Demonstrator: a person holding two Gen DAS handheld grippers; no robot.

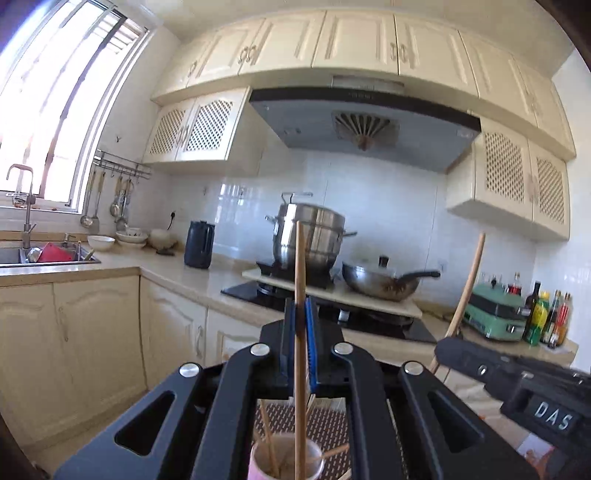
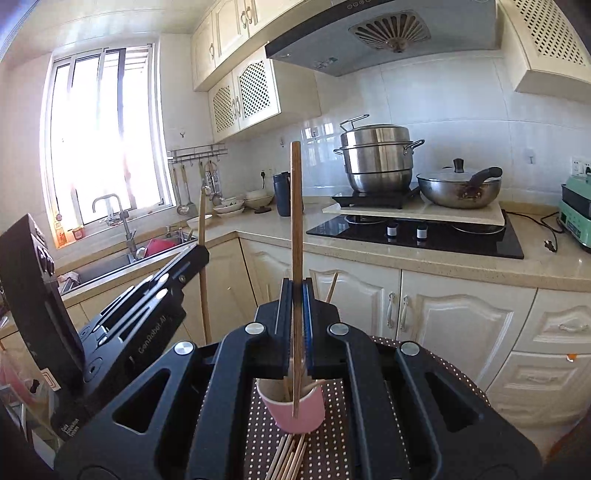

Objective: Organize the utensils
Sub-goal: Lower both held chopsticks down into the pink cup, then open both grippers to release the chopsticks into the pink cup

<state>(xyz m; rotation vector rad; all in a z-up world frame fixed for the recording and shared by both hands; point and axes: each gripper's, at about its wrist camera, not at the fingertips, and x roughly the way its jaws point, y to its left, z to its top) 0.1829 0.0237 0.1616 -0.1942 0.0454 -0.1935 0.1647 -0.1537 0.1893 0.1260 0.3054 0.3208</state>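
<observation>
Directly below both of my tongs lies a brown mat with white dots, and on it stands a pink cup holding several chopsticks. More chopsticks lie loose on the mat, touching the near side of the cup. Beyond the mat runs a beige counter over cream cabinets. On the counter sit a black hob, a steel steamer pot and a lidded wok. A grey hood hangs above them. To the left are a sink with a tap under a bright window, a dark jug, stacked bowls and ladles on a wall rail. A green appliance and bottles stand at the right end.

My left tongs are closed tight on one chopstick. It stands close to upright between the blue pads; its lower end hangs in the cup mouth, with other sticks around it. My right tongs are likewise closed tight on a second chopstick, also near upright, its lower tip showing in front of the cup's pink wall; I cannot tell whether it touches.

Both tongs are raised above the cup, side by side, the left pointing about level and the right tipped slightly down. Each shows in the other's camera, stick rising above it.
</observation>
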